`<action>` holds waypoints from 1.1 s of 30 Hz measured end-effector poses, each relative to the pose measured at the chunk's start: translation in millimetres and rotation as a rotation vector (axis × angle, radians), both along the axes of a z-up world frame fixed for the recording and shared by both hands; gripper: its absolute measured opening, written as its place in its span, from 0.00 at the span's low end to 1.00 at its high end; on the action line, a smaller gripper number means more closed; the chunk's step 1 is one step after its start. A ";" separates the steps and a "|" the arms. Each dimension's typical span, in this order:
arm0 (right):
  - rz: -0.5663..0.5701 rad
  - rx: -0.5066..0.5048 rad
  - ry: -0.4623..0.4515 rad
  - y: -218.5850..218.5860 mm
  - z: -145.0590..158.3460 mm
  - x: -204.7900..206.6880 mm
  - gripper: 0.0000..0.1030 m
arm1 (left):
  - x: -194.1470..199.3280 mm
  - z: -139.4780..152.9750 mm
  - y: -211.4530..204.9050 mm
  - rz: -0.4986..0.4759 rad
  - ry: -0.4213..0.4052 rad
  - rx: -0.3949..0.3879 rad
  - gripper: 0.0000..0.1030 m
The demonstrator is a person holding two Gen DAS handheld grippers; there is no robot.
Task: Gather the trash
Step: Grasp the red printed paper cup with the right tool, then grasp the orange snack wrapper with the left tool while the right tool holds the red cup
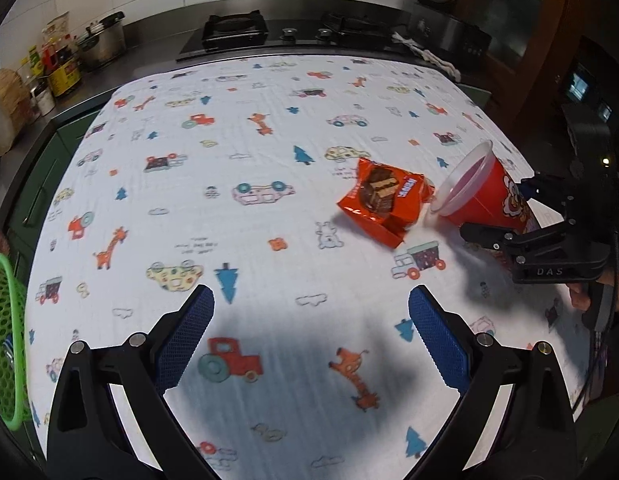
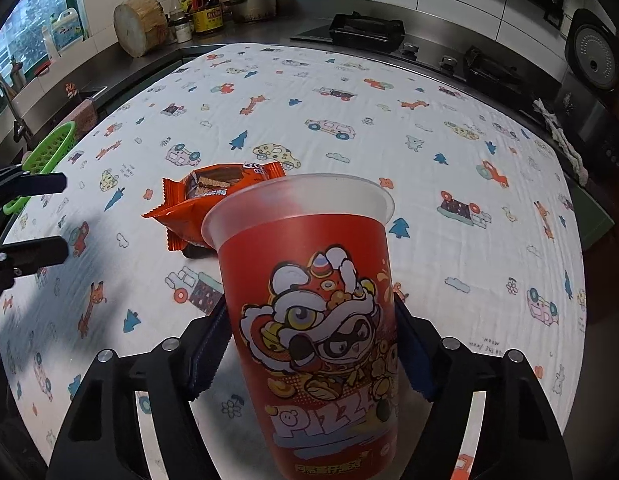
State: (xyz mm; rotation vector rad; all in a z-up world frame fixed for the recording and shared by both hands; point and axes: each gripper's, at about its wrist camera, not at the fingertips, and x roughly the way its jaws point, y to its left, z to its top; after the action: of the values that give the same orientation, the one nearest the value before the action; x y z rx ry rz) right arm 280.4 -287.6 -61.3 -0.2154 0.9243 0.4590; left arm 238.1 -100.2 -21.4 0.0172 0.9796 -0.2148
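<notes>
glossy plastic cup [image 2: 309, 312], shiny foil wrapper [image 1: 383, 200], matt crinkled cloth [image 1: 249, 140].

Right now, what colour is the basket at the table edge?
Bright green basket, perforated with round holes; clearest in the left wrist view.

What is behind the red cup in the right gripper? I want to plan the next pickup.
An orange snack packet lies just behind the red cup. The cup hides the packet's near corner and some cloth.
</notes>
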 end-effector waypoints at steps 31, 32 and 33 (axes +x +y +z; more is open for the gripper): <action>-0.043 0.058 -0.003 -37.2 11.8 -24.1 0.69 | 81.8 -34.3 -78.0 -0.166 0.022 0.000 0.68; -0.045 0.057 -0.002 -37.2 11.9 -23.8 0.69 | 81.6 -35.3 -78.5 -0.167 0.023 0.000 0.64; -0.046 0.056 -0.002 -36.7 12.3 -24.1 0.69 | 79.9 -35.7 -78.3 -0.171 0.019 -0.001 0.61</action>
State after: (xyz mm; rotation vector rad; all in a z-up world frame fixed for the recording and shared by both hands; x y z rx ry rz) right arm 256.4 -324.3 -49.0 -0.1435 0.9114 0.4417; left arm 318.0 -178.5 -57.1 0.0980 0.9975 -0.3728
